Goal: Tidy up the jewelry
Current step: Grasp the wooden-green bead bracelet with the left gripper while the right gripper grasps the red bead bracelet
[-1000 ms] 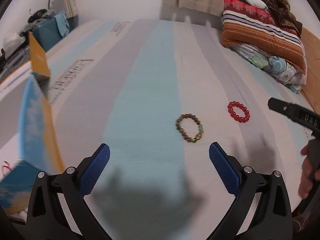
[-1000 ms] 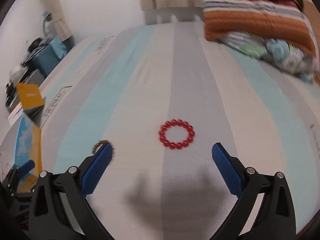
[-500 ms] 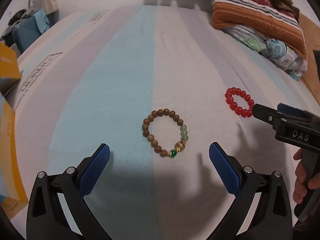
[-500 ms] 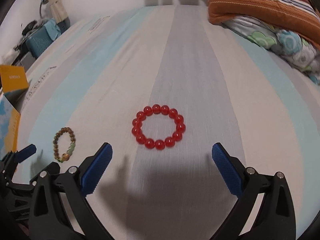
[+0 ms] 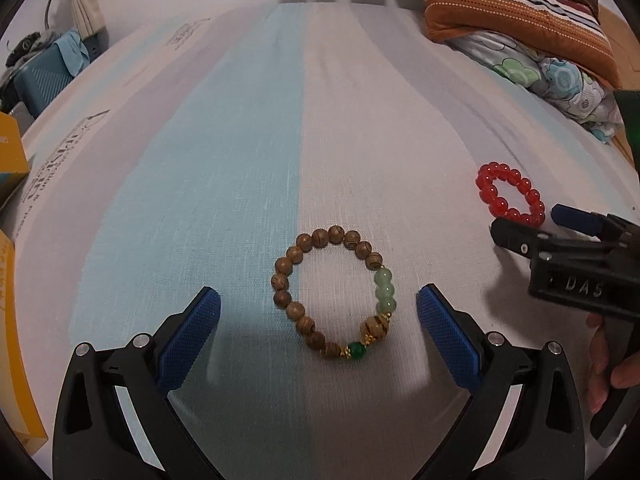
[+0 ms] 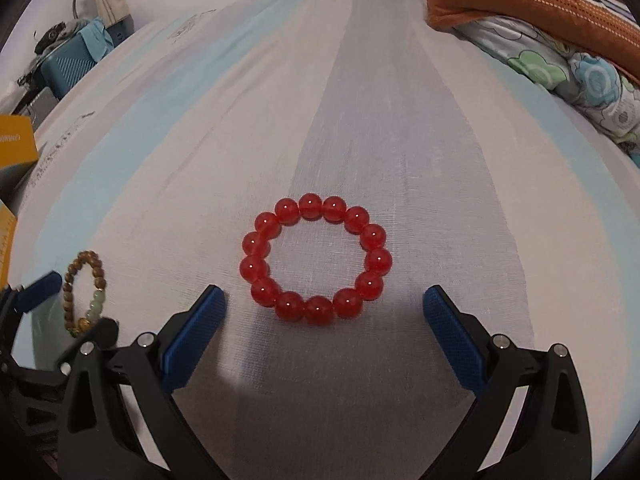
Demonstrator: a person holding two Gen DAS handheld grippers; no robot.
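A brown wooden-bead bracelet (image 5: 334,296) with pale green and dark green beads lies flat on the striped bed sheet (image 5: 240,140). My left gripper (image 5: 318,300) hovers open just above it, its blue pads on either side, not touching. To the right lies a red bead bracelet (image 5: 510,194), also in the right wrist view as the red bracelet (image 6: 316,260). My right gripper (image 6: 324,300) stands wide over its near edge; its jaws are closing, and the pads are clear of the beads. The wooden bracelet (image 6: 86,292) shows at the left there.
A yellow and blue box (image 5: 12,240) stands at the sheet's left edge. Folded striped blankets and a floral quilt (image 5: 532,28) are piled at the back right. A blue case (image 5: 44,76) sits beyond the bed's far left. A person's hand (image 5: 612,368) holds the right gripper.
Both grippers have sunk toward the sheet and moved in over their bracelets, which now look much larger and sit between the pads. The bracelets themselves have not moved.
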